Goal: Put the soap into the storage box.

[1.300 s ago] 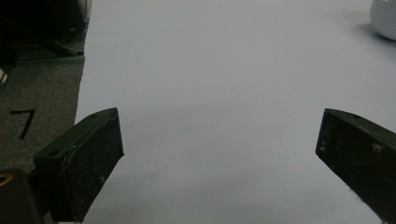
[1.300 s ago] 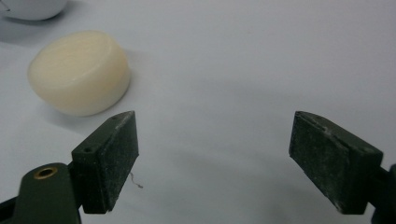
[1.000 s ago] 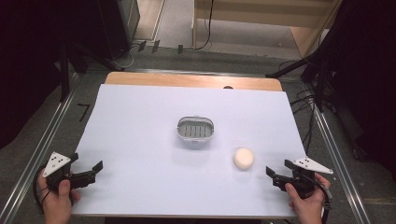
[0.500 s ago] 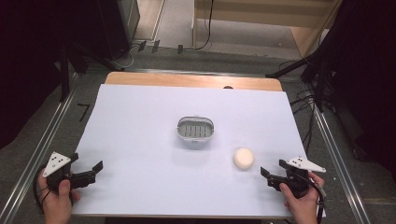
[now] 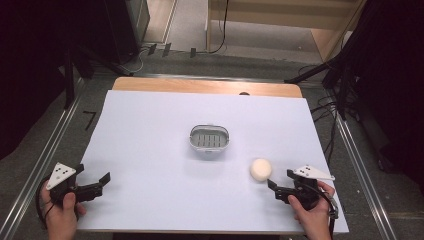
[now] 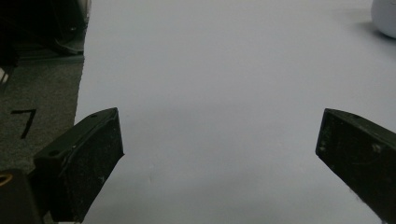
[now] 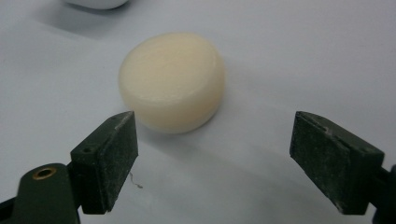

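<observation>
Beyond right tongs [image 7: 212, 154], spread wide, empty: soap [image 7: 172, 80], tray [image 5: 209, 140] behind; left tongs [image 6: 219, 158] likewise gaping, empty

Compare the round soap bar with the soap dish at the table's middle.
The soap bar is a solid cream disc; the soap dish is a hollow grey oval with a slotted floor. The bar is smaller than the dish. The bar lies just ahead of the open right gripper; the dish stands farther off. Both rest on the white table.
</observation>
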`<act>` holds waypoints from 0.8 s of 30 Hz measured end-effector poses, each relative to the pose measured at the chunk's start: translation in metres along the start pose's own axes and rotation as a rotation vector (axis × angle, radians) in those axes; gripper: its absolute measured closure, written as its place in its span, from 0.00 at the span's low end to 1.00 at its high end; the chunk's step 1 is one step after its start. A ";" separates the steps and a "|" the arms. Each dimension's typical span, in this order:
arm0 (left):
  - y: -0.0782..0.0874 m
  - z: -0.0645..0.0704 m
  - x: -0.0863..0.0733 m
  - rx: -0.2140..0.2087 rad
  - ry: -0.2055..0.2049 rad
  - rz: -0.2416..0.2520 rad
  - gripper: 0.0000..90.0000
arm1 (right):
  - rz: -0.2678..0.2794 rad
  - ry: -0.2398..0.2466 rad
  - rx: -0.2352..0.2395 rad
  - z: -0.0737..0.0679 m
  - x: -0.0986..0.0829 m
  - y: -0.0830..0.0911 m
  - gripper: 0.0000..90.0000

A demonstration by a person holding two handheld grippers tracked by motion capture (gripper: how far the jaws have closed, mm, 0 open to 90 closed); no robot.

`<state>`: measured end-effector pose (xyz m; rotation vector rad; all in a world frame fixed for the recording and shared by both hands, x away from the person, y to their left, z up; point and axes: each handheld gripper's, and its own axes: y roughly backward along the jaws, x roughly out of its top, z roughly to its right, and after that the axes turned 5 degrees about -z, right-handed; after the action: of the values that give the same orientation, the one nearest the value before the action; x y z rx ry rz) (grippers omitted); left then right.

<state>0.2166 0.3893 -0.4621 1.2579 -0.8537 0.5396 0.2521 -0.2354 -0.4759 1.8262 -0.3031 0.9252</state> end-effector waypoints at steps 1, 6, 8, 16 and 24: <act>0.000 0.000 0.000 0.000 0.000 0.000 0.01 | -0.008 0.002 0.004 -0.003 0.001 -0.003 0.17; 0.000 0.000 0.000 -0.003 0.005 0.005 0.01 | -0.034 0.014 0.010 -0.015 0.006 -0.012 0.17; 0.000 -0.001 0.000 -0.004 0.003 0.007 0.01 | -0.038 0.013 0.008 -0.018 0.009 -0.014 0.17; 0.001 -0.001 0.000 -0.007 0.002 0.008 0.01 | -0.052 0.012 -0.019 -0.027 0.023 -0.025 0.17; 0.001 -0.001 0.000 -0.010 0.005 0.008 0.01 | -0.103 -0.003 -0.042 -0.033 0.031 -0.042 0.17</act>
<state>0.2158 0.3910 -0.4619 1.2441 -0.8563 0.5443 0.2824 -0.1818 -0.4765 1.7878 -0.2260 0.8392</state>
